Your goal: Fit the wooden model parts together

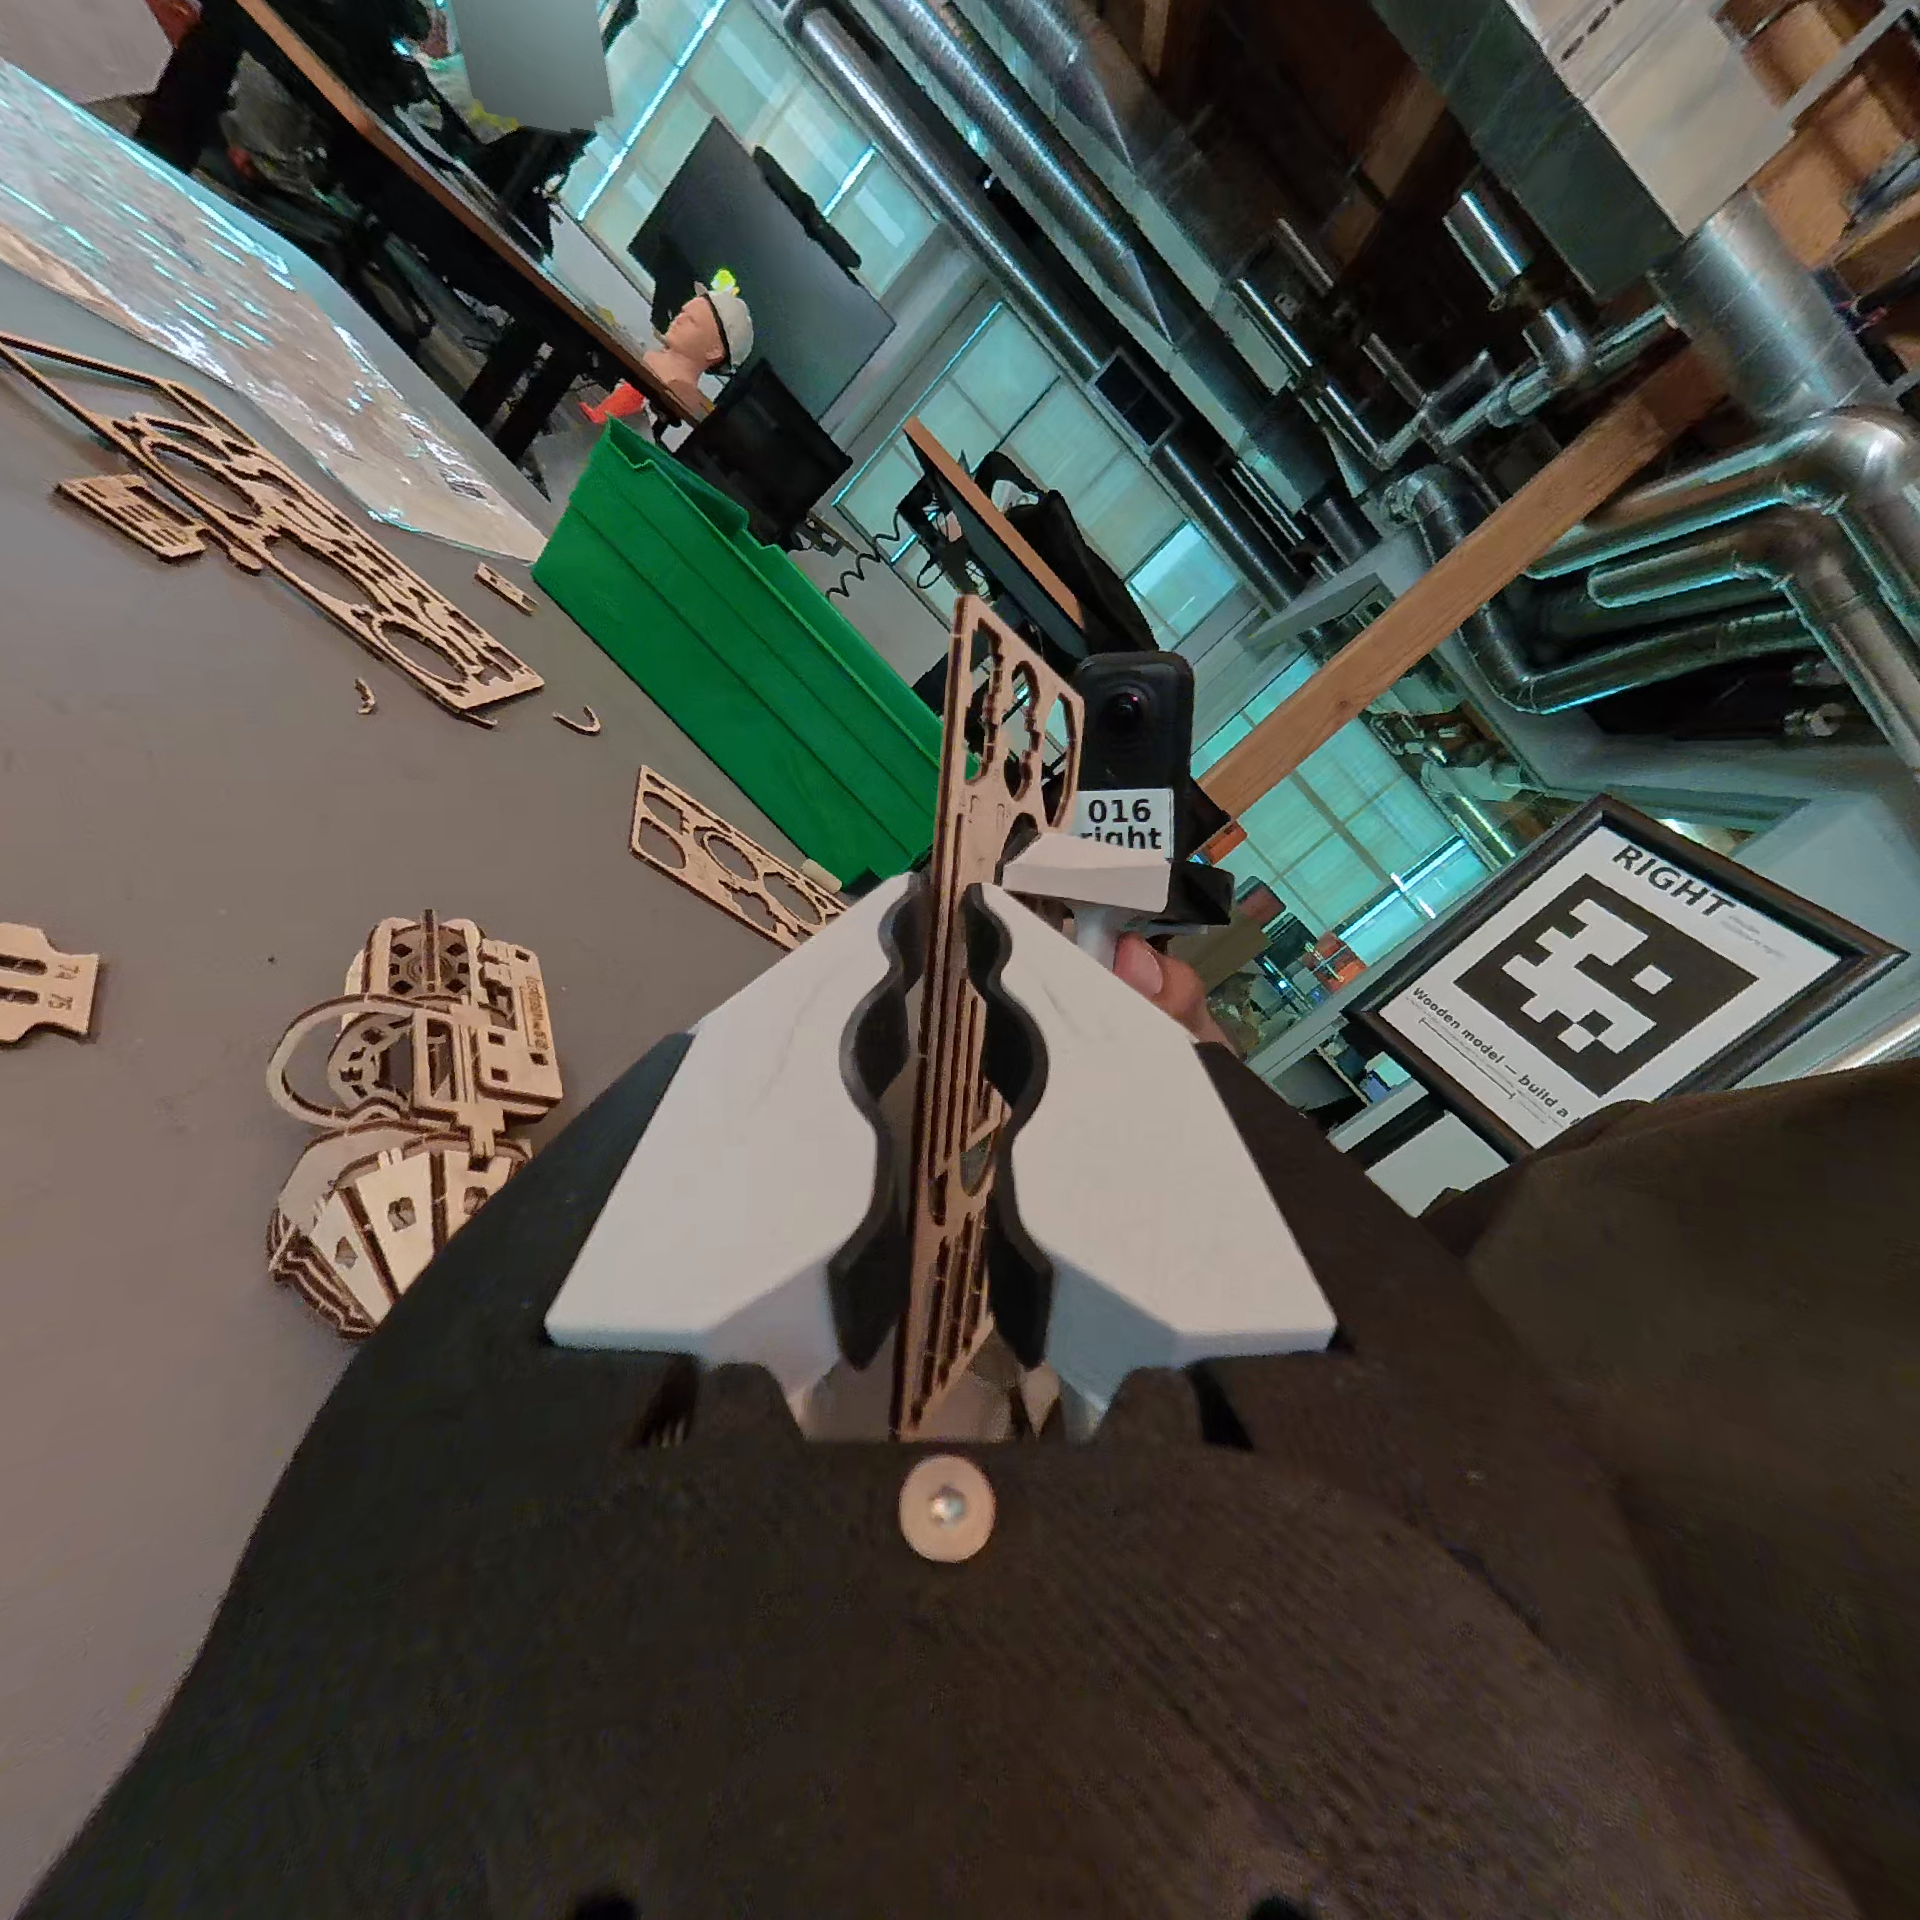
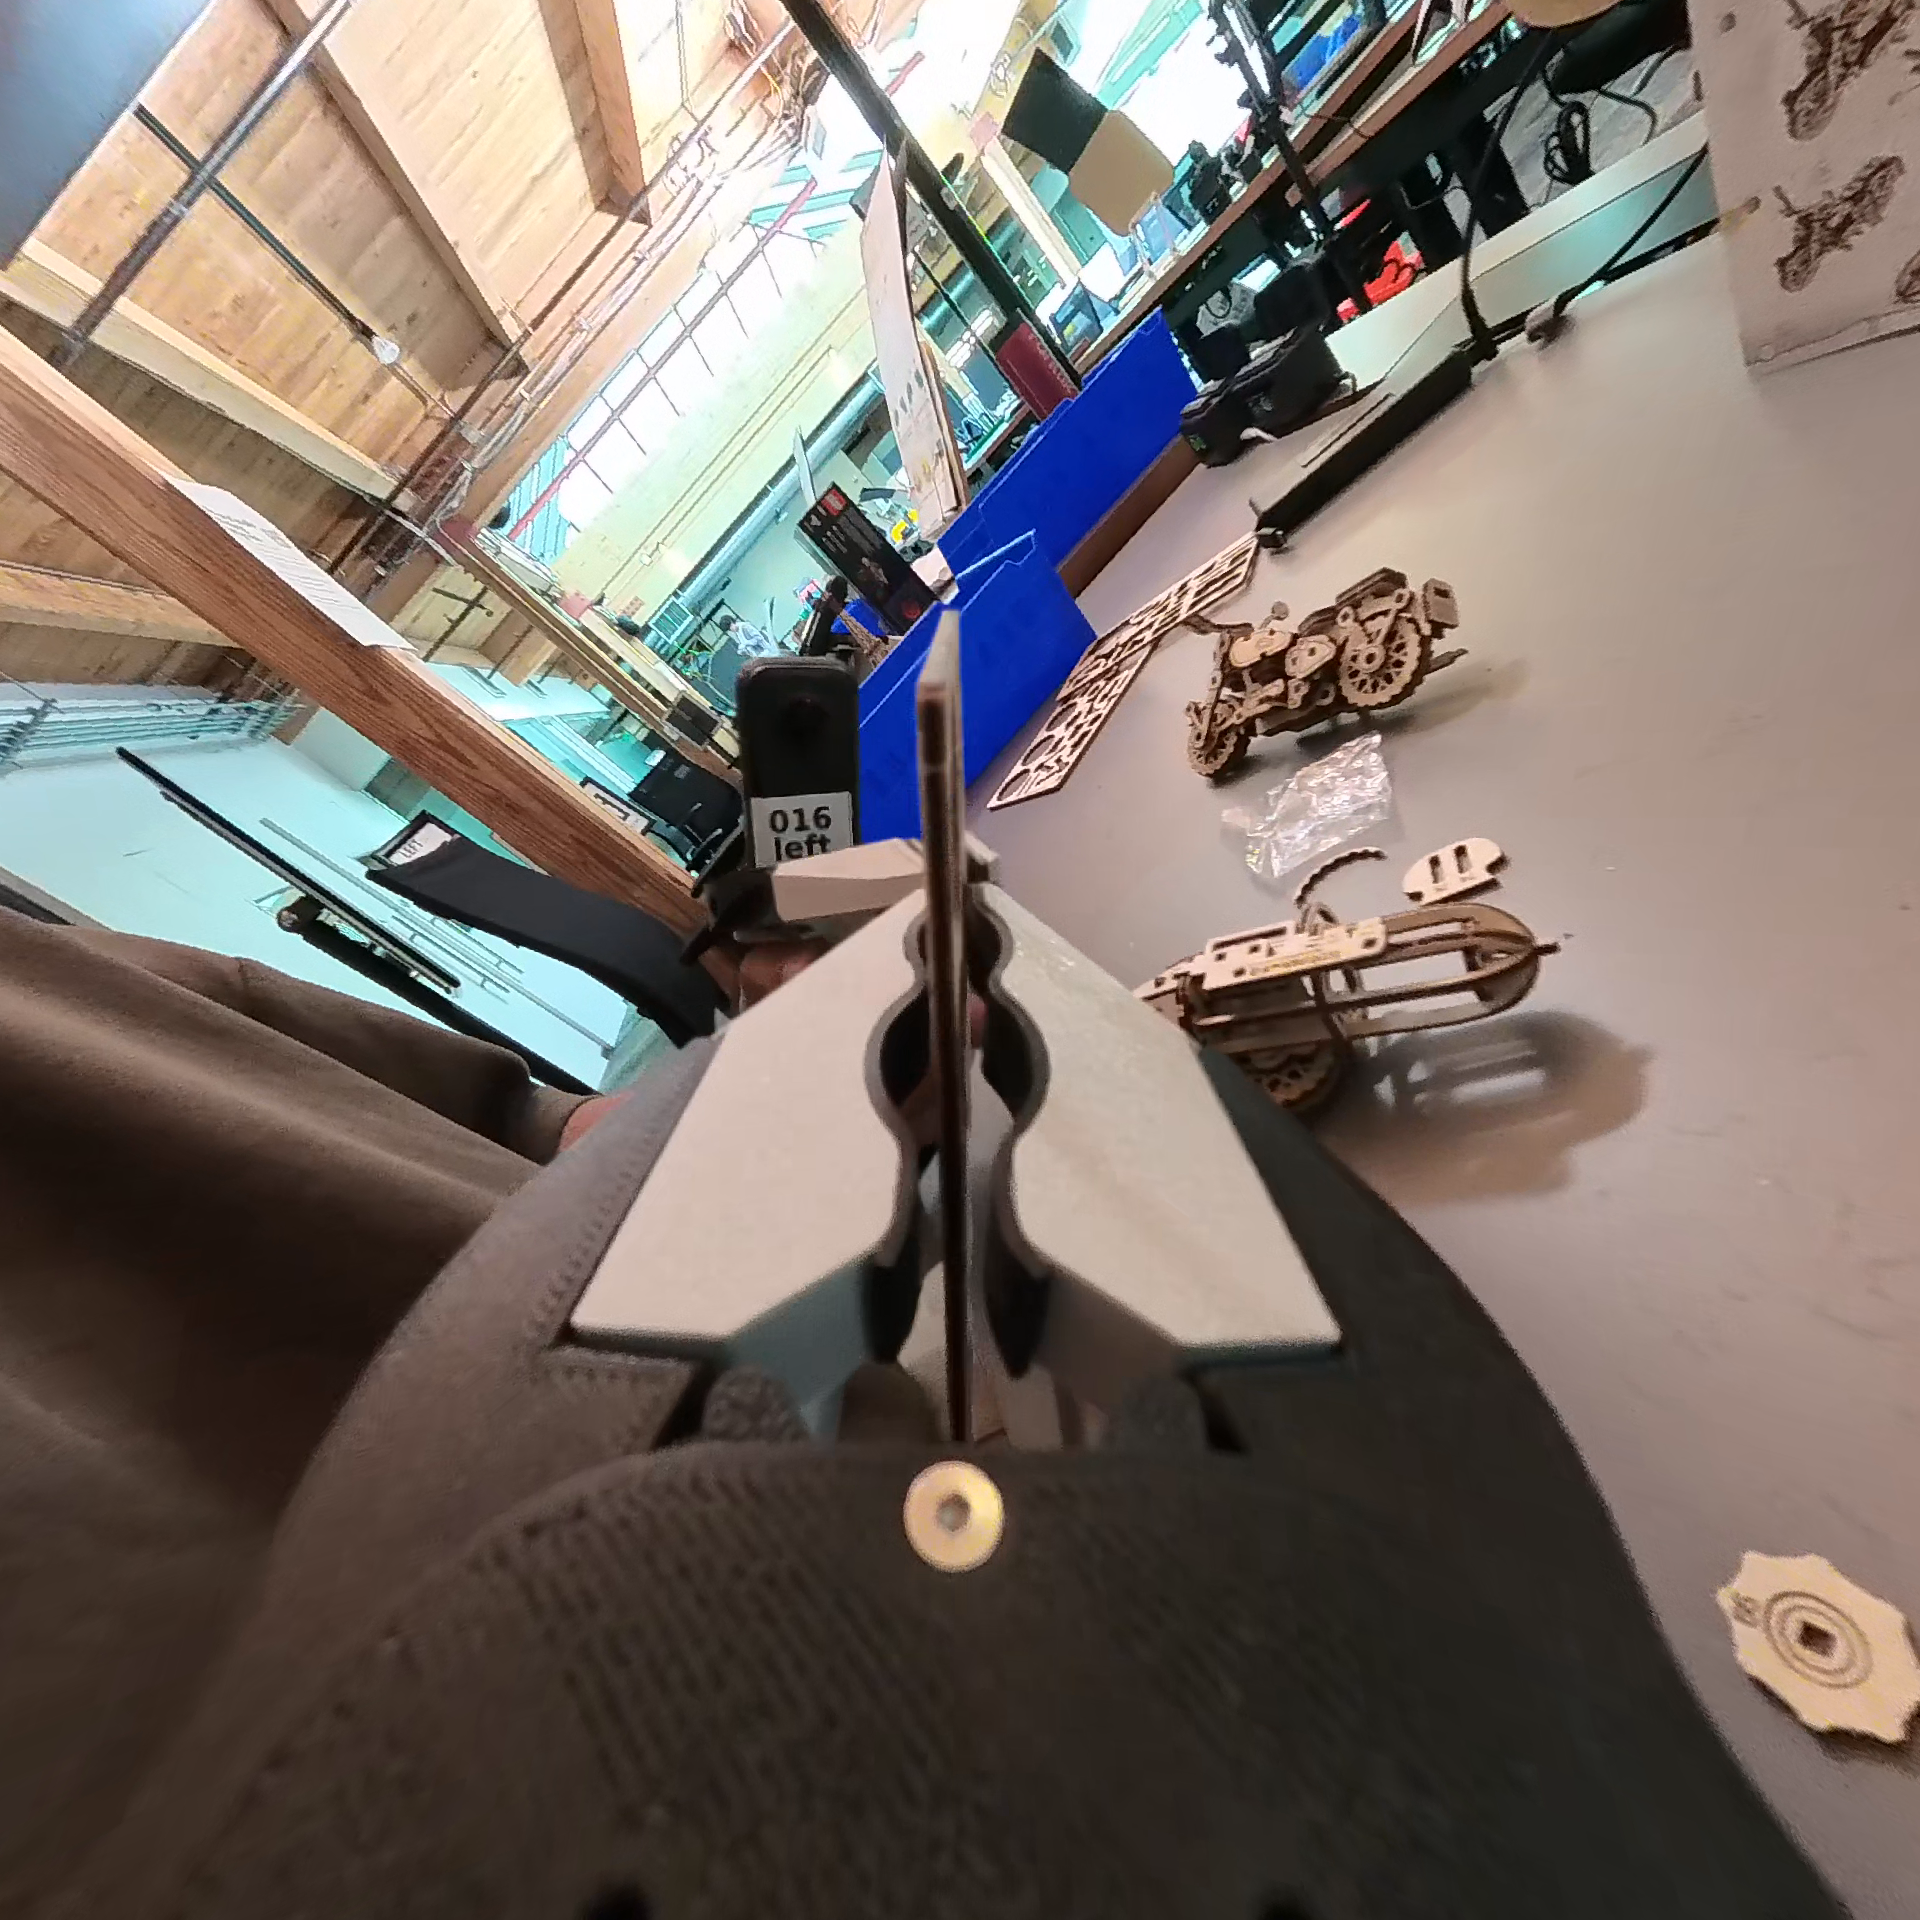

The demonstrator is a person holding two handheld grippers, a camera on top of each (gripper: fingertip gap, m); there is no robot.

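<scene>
The grey table [image 1: 260, 831] lay tilted in both views. I held one laser-cut wooden sheet [image 1: 966, 1018] upright between my two grippers: the left gripper [image 1: 945, 935] and the right gripper [image 2: 951, 935] were each closed flat on it from opposite ends. Two part-built wooden assemblies [image 1: 416, 1101] [image 2: 1340, 987] and one finished motorcycle [image 2: 1320, 665] sat near; fitting looked about midway, with four loose sheets at far left.

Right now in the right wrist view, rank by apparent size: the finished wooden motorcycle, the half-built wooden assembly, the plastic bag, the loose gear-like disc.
1. half-built wooden assembly
2. wooden motorcycle, farther away
3. disc and plastic bag look alike; the disc is nearest, so unsure.
</scene>
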